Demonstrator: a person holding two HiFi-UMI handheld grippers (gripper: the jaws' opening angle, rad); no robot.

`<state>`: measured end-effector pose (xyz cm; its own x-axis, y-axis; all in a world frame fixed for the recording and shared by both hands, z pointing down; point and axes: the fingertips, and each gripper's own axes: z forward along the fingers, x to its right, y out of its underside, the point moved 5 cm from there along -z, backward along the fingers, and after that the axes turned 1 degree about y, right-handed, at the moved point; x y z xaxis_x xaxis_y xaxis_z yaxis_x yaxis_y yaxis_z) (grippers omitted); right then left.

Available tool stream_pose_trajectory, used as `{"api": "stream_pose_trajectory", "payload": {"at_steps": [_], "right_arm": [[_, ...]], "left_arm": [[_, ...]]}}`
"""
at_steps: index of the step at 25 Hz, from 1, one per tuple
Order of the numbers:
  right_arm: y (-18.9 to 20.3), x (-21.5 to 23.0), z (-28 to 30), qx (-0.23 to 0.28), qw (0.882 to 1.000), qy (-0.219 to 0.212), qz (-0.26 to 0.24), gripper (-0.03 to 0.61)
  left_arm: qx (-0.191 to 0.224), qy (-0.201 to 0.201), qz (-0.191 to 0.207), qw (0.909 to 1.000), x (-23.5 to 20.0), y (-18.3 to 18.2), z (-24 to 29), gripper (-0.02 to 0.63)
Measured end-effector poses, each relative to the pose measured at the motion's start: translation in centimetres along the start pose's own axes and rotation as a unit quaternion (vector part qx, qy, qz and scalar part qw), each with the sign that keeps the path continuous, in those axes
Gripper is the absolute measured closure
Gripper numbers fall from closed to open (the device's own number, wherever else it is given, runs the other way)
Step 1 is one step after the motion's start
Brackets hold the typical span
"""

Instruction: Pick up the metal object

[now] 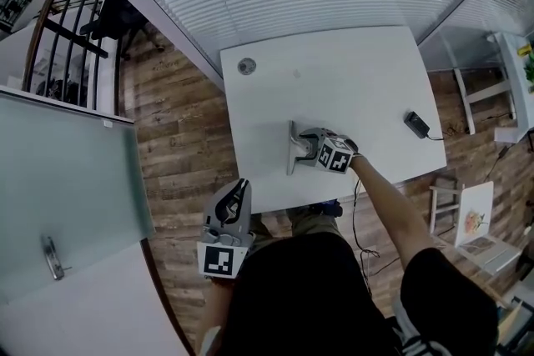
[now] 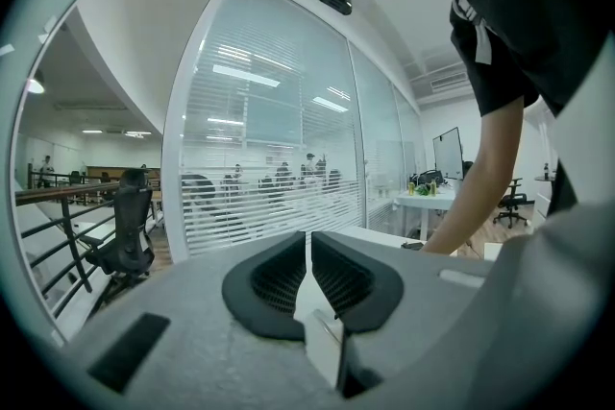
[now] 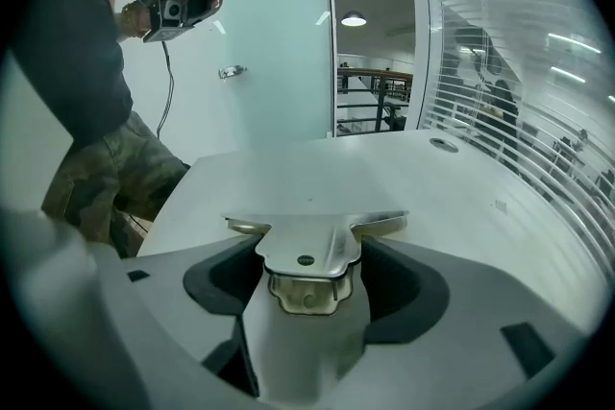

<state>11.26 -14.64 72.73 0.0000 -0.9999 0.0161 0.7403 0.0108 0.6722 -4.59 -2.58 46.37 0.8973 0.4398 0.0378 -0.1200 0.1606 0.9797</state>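
A flat, T-shaped metal object [image 1: 293, 147] sits over the front middle of the white table [image 1: 334, 79]. My right gripper [image 1: 305, 147] is shut on it. In the right gripper view its stem [image 3: 307, 250] fills the gap between the two dark pads [image 3: 231, 278], and its crossbar sticks out past the right gripper [image 3: 310, 256]. Whether it touches the table I cannot tell. My left gripper [image 1: 242, 188] hangs off the table's front left corner, shut and holding nothing. In the left gripper view its pads [image 2: 279, 278] meet around the left gripper's [image 2: 307, 250] midline.
A small black device with a cable [image 1: 416, 125] lies near the table's right edge. A round grommet [image 1: 246, 66] is at the far left corner. A frosted glass door with a handle [image 1: 52, 257] stands at left, and a white chair [image 1: 471, 221] at right.
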Motion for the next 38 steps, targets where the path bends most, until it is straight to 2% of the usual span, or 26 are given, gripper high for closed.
{"api": "stream_pose_trajectory", "payload": {"at_steps": [7, 24, 33, 38], "right_arm": [[-0.2, -0.1, 0.3, -0.002, 1.000, -0.008, -0.002, 0.285], [-0.2, 0.1, 0.5, -0.001, 1.000, 0.007, 0.022, 0.288], [-0.6, 0.3, 0.3, 0.007, 0.998, 0.019, 0.064, 0.288], [-1.0, 0.2, -0.3, 0.010, 0.995, 0.045, 0.093, 0.288]], "left_arm": [[-0.003, -0.006, -0.006, 1.0000, -0.5, 0.3, 0.2, 0.581], [0.002, 0.002, -0.008, 1.0000, -1.2, 0.0, 0.8, 0.581], [0.005, 0.008, -0.008, 0.9999, -2.1, -0.2, 0.4, 0.581], [0.008, 0.019, -0.006, 0.9998, -3.1, -0.4, 0.4, 0.581]]}}
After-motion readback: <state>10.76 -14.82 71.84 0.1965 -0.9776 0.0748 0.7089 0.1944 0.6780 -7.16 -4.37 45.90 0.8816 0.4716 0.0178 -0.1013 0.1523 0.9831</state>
